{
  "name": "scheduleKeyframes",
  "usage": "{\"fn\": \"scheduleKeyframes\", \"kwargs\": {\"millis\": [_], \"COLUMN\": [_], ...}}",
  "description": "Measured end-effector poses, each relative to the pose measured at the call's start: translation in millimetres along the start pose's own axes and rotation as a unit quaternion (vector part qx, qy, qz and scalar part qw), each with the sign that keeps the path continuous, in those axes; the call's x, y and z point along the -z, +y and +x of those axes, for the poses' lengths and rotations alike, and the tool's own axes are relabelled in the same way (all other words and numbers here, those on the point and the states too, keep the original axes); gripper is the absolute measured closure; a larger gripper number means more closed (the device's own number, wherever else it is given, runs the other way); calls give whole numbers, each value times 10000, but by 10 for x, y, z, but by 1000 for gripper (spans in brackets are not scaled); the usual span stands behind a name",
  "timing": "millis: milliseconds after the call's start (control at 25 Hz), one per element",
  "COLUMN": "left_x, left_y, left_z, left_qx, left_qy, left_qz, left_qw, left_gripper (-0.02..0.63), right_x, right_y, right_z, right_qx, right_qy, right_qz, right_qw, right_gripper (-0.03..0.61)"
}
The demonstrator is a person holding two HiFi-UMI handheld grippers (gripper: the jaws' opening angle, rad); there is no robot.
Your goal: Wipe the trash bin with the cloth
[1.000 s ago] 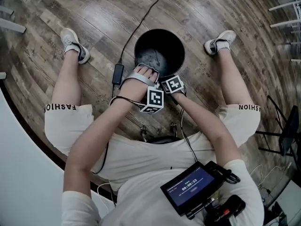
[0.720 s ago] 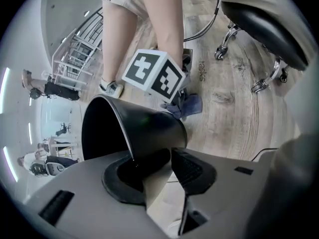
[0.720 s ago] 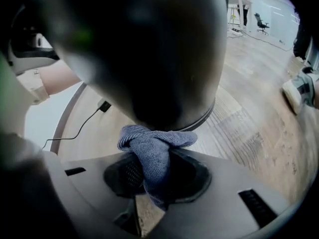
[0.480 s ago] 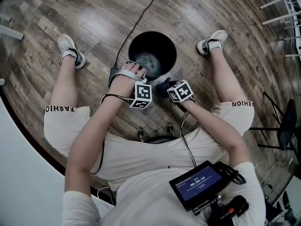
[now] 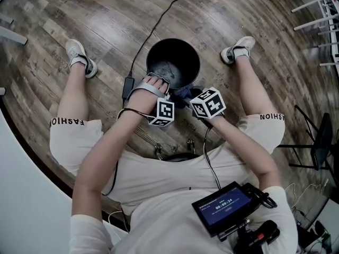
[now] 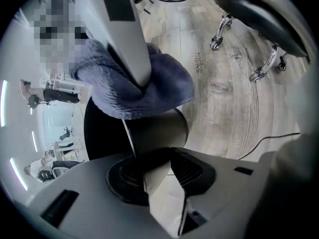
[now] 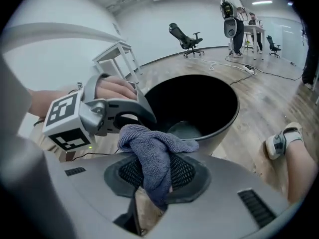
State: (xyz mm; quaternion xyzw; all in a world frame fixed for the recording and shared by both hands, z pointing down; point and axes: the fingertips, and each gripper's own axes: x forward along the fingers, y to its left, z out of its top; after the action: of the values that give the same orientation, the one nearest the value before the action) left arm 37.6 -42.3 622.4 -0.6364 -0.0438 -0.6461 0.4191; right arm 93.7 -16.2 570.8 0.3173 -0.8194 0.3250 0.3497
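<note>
Currently cloth pinched in right hand-held gripper, apparently beside bin.

The trash bin is read as smooth black plastic with a glossy inner wall. The cloth is noted as fuzzy, matt blue-grey microfibre. Matt grey plastic is seen on the right gripper, with ribbed black pads. The floor is logged as wood-grain planks with a slight sheen.
</note>
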Motion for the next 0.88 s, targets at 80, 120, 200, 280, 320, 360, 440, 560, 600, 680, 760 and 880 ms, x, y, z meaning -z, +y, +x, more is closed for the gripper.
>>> {"fn": "scheduleKeyframes", "kwargs": {"millis": [80,120,200,280,320,360,440,560,600,680,760,880], "left_x": [-11,-14,-23,-34,-38,-41,-48,-67,-74,-81,-66,-75], "left_y": [6,11,21,24,24,23,24,41,47,59,60,39], "left_z": [-1,-3,-10,-13,-11,-8,0,3,4,14,26,17], "left_qx": [20,28,52,74,80,87,101,101,96,80,85,154], "left_qy": [-16,-27,-49,-67,-76,-87,-105,-122,-121,-92,-27,-124], "left_qz": [9,12,5,-7,-11,-15,-37,-93,-114,-176,-237,-261], "left_qw": [10000,10000,10000,9999,9999,9999,9999,9998,9998,9998,9997,9995], "left_gripper": [474,476,476,477,477,477,477,477,476,476,476,476], "right_x": [77,121,233,384,468,554,712,989,1082,1191,1233,1262], "right_y": [-45,-75,-152,-266,-338,-416,-579,-810,-882,-986,-1024,-939], "right_z": [116,183,343,539,652,772,1013,1376,1479,1604,1653,1495], "right_qx": [20,38,96,195,261,335,492,645,675,697,678,630], "right_qy": [102,159,309,491,580,661,784,912,962,965,849,990], "right_qz": [66,92,113,104,110,126,157,248,304,427,562,721], "right_qw": [9999,9998,9994,9985,9979,9972,9956,9934,9926,9920,9925,9905], "right_gripper": [471,471,471,472,471,471,471,471,471,471,472,471]}}
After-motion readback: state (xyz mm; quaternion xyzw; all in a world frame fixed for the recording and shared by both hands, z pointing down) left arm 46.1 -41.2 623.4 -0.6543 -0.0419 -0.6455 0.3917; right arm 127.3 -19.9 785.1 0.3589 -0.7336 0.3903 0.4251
